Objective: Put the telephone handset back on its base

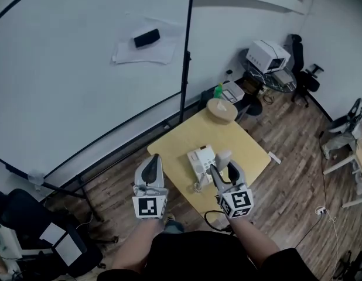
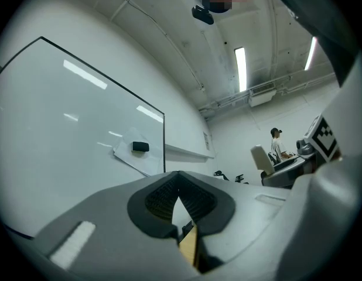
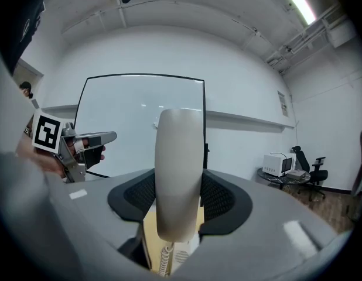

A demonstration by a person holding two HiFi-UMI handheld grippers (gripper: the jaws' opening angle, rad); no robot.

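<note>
Bright, even light came from ceiling strip lights, which glared in streaks on the whiteboard. Both gripper views bulged heavily and blackened at their corners.

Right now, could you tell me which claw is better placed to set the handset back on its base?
The right claw: it grips the handset, close by the base on the yellow table. The left claw is shut, empty and farther to the side.

two claws, one handset, one phone base, one table, one eraser.
</note>
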